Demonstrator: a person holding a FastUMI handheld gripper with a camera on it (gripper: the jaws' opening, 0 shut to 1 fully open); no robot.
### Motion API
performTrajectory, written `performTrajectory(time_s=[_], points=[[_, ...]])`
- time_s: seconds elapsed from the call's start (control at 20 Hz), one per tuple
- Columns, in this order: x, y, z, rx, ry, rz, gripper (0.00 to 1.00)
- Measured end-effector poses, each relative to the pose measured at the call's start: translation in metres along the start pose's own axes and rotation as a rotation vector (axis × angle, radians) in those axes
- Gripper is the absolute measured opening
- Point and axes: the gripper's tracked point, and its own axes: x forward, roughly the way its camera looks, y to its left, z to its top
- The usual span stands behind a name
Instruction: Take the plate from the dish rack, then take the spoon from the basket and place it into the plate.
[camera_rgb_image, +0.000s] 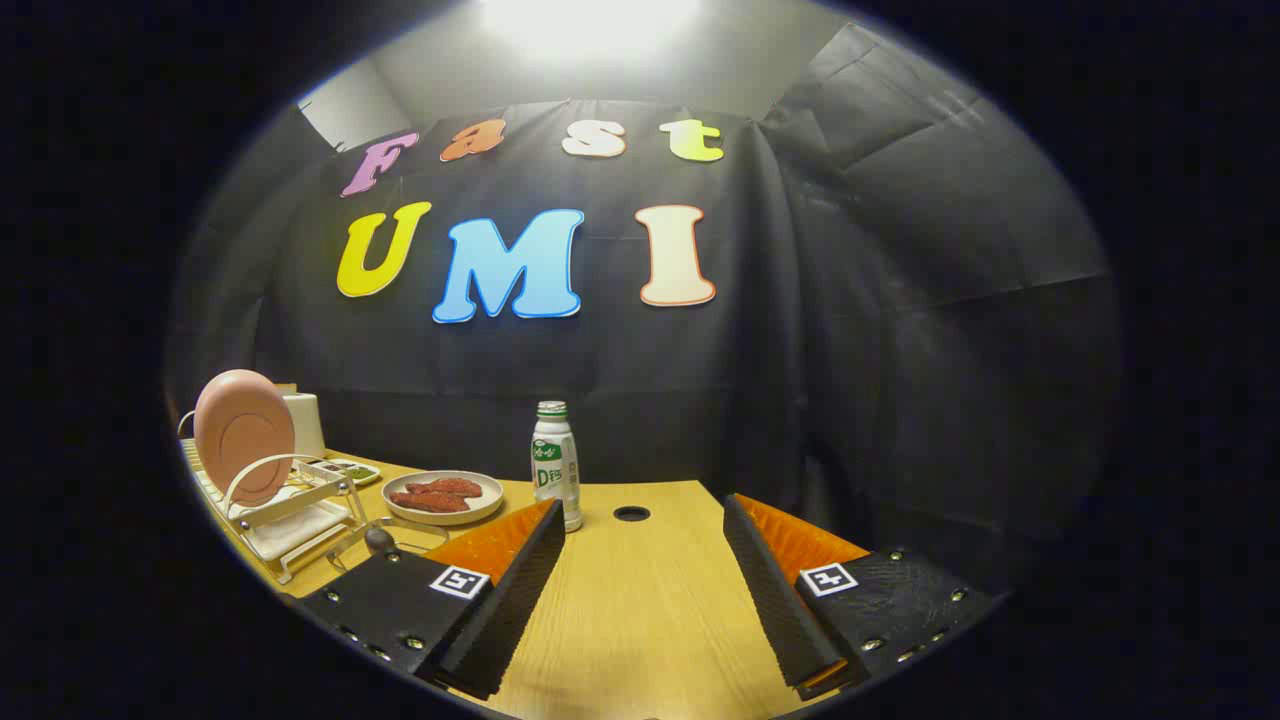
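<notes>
Light wooden table (640, 600): gripper (640, 525) spread, empty; round pink plate (243, 435) upright in white wire dish rack (290, 510), well off left finger.

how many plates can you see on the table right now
2. A pink plate stands upright in the dish rack, left of the open claw. A pale plate holding red food lies flat between rack and bottle. Others may hide behind the rack.

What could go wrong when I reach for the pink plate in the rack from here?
The gripper is open over bare table, well short of the pink plate standing upright in the dish rack.

1. Swinging toward it could knock over the bottle just ahead of the fingers.
2. It might clip the dish of red food beside the rack.
</notes>
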Motion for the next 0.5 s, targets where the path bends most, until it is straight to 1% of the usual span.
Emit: performTrajectory(time_s=[0.1,0.25,0.35,0.5], points=[[-0.014,-0.014,0.015,-0.007,0.006,-0.032,0.97],[-0.047,-0.026,0.037,-0.016,0.037,-0.070,0.97],[-0.073,-0.025,0.051,-0.029,0.053,-0.088,0.97],[-0.109,-0.007,0.069,-0.041,0.071,-0.087,0.97]])
